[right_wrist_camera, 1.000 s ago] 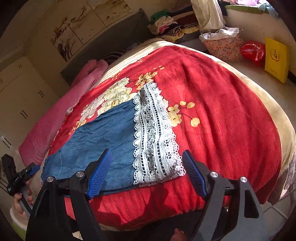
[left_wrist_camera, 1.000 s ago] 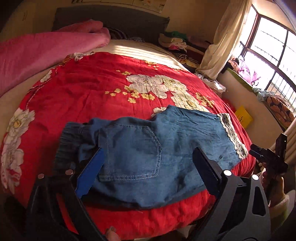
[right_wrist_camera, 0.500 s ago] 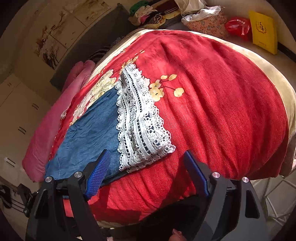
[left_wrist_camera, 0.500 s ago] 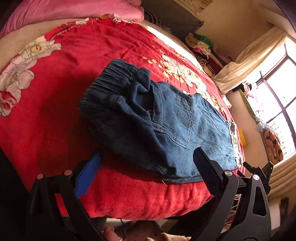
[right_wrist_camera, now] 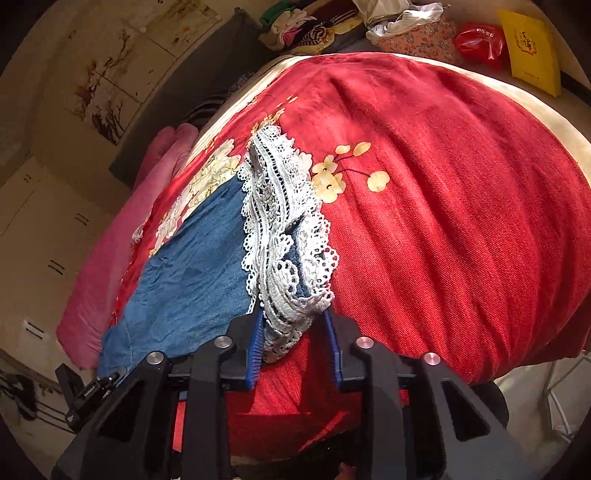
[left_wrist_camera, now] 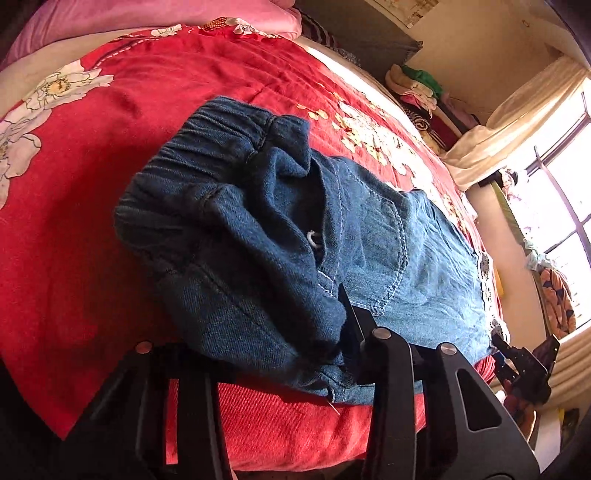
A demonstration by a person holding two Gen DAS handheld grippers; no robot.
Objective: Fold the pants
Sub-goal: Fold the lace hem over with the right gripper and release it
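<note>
L gripper closing, pinching bunched waist of pants at frame center, R gripper closing, pinching lace hem low center, both over red quilt.

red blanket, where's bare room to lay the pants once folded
Bare red blanket stretches right of the lace hem toward the yellow packet, and left of the waistband toward the pink quilt. Clothes pile crowds the far corner.

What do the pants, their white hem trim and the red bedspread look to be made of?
Pants: likely soft blue denim; visible twill weave, contrast stitching, matte.
Hem trim: white openwork lace, probably cotton; scalloped edges.
Bedspread: red woven cloth, matte; diagonal ribbing visible, flower print.
</note>
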